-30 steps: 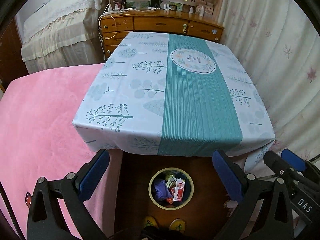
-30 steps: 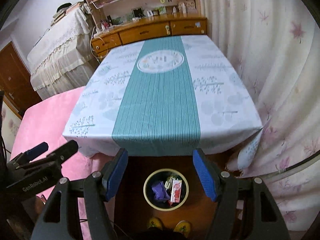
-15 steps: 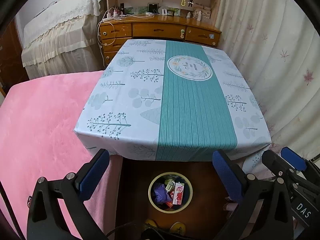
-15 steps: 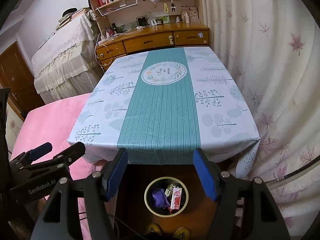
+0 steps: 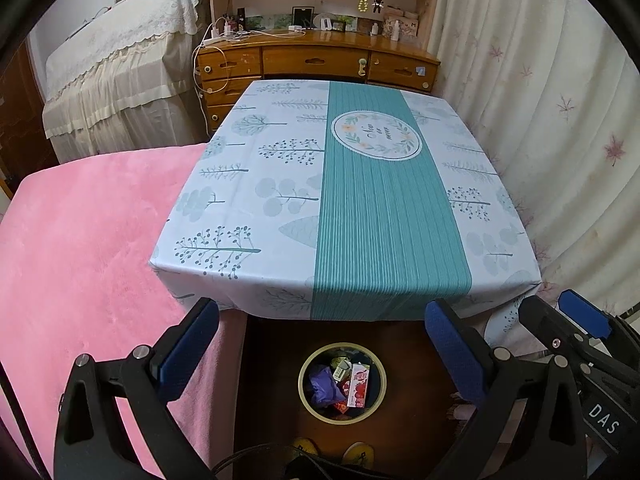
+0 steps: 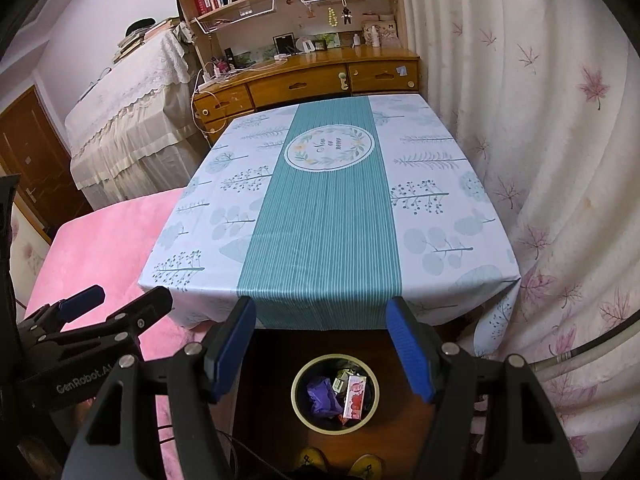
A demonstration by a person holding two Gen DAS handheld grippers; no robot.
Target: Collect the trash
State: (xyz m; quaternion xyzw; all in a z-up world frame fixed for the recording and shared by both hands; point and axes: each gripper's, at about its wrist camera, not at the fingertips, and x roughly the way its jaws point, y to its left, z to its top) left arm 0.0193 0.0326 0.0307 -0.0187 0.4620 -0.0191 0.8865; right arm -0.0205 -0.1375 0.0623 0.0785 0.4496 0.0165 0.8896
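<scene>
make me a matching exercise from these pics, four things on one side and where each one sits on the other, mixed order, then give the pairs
Things:
1. trash bin
2. pink blanket
3. wooden desk
4. leaf-print curtain

Places:
A. beyond the far edge of the table
B. along the table's right side
C. on the floor in front of the table's near edge
D. left of the table

Pairs: 1-C, 2-D, 3-A, 4-B

The bin already holds a purple wrapper and a red-and-white carton. The tablecloth shows no loose items on top.
</scene>
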